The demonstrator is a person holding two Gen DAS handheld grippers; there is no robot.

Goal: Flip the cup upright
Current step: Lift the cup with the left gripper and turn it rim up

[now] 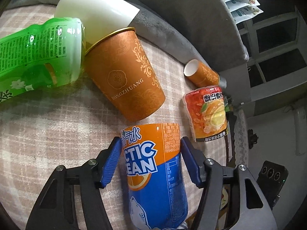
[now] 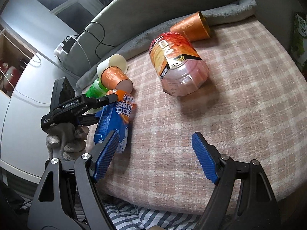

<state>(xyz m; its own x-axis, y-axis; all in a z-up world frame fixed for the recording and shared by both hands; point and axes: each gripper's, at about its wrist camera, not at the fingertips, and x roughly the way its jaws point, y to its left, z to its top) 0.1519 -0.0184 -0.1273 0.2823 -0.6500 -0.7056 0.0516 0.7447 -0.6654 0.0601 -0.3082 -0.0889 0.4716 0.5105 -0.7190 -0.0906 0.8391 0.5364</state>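
An orange paper cup [image 1: 124,72] lies on its side on the pink checked blanket [image 1: 48,134], its gold rim against a white cup [image 1: 97,11]. It also shows in the right wrist view [image 2: 115,77]. A second orange cup [image 1: 203,74] lies on its side at the blanket's far edge, also in the right wrist view [image 2: 191,28]. My left gripper [image 1: 151,147] is open with an orange-and-blue Arctic Ocean bottle [image 1: 155,172] lying between its pads, small gaps on both sides. My right gripper [image 2: 155,143] is open and empty above the blanket.
A green bottle [image 1: 36,57] lies at the left beside the cups. A red-orange tea bottle [image 2: 178,65] lies in the middle of the blanket. A grey cushion [image 1: 172,19] borders the far side. Striped fabric [image 2: 134,218] hangs below the near edge.
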